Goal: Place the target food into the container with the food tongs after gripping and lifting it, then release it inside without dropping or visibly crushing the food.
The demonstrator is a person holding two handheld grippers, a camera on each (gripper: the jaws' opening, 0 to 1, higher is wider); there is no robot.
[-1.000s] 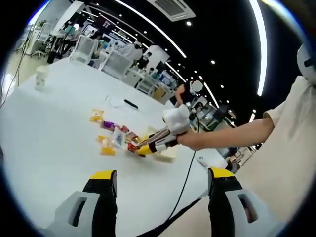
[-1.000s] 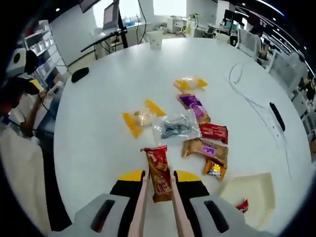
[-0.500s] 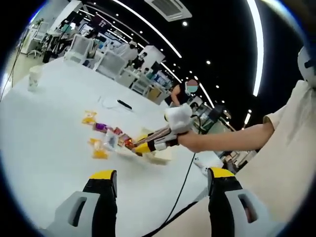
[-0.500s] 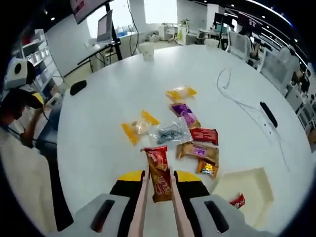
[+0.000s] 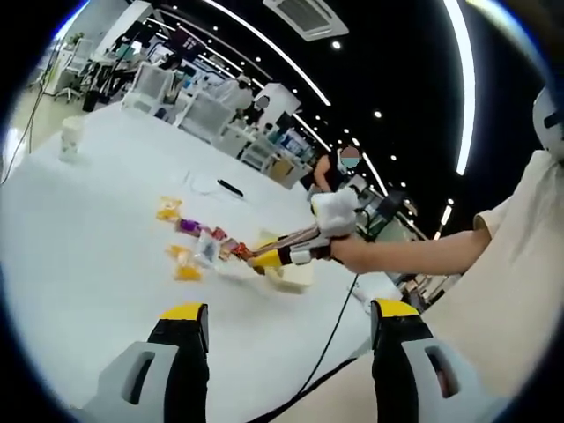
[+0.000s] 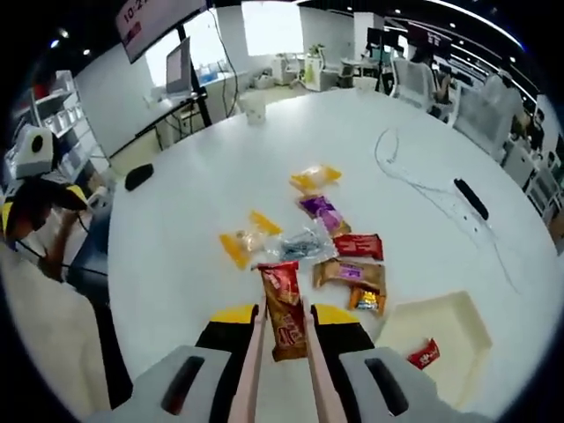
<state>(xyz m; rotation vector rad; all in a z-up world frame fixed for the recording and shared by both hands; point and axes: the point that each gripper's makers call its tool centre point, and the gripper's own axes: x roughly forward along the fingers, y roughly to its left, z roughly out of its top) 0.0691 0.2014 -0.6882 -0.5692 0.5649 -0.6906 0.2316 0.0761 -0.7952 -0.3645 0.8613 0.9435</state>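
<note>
- red-brown snack packet (image 6: 283, 308) gripped by tongs (image 6: 253, 370) in closed right gripper (image 6: 284, 324) fingers, above bare white table (image 6: 167, 238).
- cream container (image 6: 438, 333) at table edge, holding red packet (image 6: 424, 355).
- left gripper (image 5: 285, 328) fingers open, empty.

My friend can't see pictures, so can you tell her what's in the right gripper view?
The tongs pinch a red-brown snack packet, held up above a big white table. Beyond it lie more snack packets, yellow, purple, clear and red. A cream container at the lower right holds one small red packet.
</note>
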